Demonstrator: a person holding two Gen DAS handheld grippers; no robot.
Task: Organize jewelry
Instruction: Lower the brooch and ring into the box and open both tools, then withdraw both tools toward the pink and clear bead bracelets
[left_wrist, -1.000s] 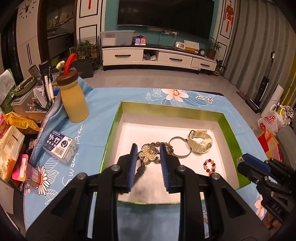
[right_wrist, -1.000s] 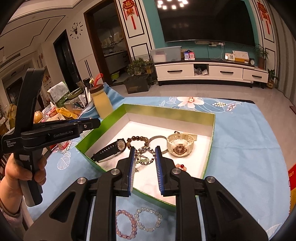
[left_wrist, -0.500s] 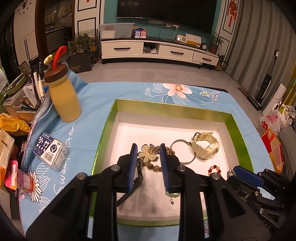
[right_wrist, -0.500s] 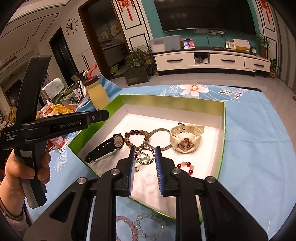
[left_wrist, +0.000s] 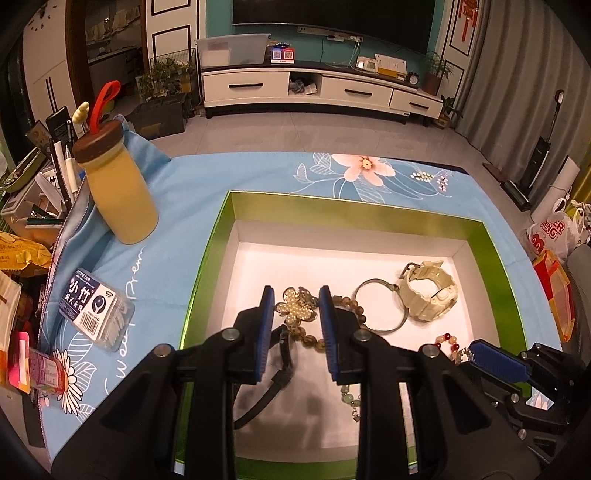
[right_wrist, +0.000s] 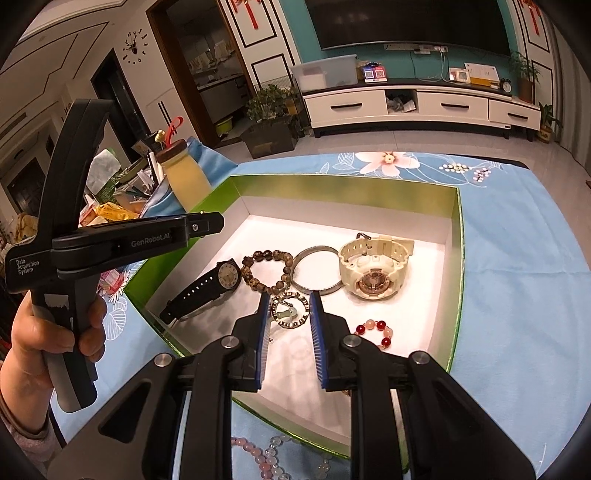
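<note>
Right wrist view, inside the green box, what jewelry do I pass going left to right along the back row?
black watch → brown bead bracelet → metal bangle → cream watch
</note>
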